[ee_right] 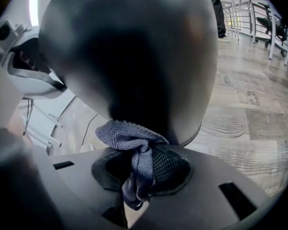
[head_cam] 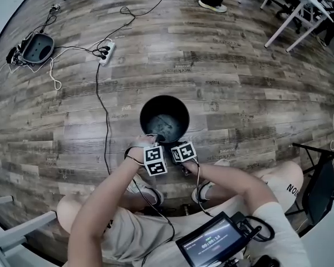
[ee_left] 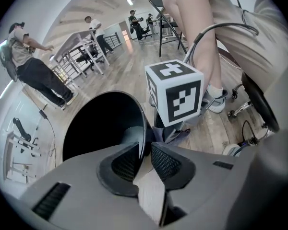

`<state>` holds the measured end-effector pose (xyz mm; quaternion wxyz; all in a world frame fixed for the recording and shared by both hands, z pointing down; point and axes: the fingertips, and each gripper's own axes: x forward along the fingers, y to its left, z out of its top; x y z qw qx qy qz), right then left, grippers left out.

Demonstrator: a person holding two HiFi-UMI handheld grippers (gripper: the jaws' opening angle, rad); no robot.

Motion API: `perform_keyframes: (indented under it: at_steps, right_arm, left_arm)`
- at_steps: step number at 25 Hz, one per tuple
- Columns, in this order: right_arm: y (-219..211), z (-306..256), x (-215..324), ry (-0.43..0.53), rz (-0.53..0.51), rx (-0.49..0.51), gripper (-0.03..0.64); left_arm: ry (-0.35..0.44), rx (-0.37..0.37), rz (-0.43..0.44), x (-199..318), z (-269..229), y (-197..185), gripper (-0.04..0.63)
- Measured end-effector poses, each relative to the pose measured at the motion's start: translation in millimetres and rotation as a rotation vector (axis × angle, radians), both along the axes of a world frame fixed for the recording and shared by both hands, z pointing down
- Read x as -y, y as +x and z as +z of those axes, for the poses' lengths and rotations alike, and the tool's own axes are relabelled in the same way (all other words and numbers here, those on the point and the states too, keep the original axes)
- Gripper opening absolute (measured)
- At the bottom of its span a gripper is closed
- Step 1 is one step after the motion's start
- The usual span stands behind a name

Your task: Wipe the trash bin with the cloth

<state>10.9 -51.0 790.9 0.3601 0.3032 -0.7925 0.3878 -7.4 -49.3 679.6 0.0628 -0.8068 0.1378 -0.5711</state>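
Observation:
A round black trash bin (head_cam: 165, 118) stands upright on the wood floor in front of the person's knees. My left gripper (head_cam: 155, 143) is at its near rim; in the left gripper view its jaws (ee_left: 145, 157) are shut on the thin rim of the bin (ee_left: 105, 123). My right gripper (head_cam: 177, 149) is just right of it, shut on a grey-blue cloth (ee_right: 134, 150). The bunched cloth presses against the bin's dark outer wall (ee_right: 134, 56) near its base. The right gripper's marker cube (ee_left: 175, 92) shows beside the bin in the left gripper view.
A black cable (head_cam: 103, 110) runs along the floor left of the bin to a white power strip (head_cam: 106, 52). White table legs (head_cam: 292, 15) and a person's feet (head_cam: 209, 4) are far behind. A black chair (head_cam: 317, 188) stands at the right.

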Motion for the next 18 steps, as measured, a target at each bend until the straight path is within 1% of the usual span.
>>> perform_keyframes:
  at_steps: [11,15,18]
  right_arm:
    - [3,58,2,-0.020,0.009,-0.055,0.080]
    - [4,75,2,-0.057,0.027,-0.067,0.080]
    - [8,81,2,-0.099,0.067,-0.072,0.080]
  left_arm:
    - [0.013,-0.008,0.008,2,0,2,0.089]
    - [0.015,-0.006,0.008,2,0,0,0.089]
    - [0.012,-0.004,0.008,3,1,1,0.091]
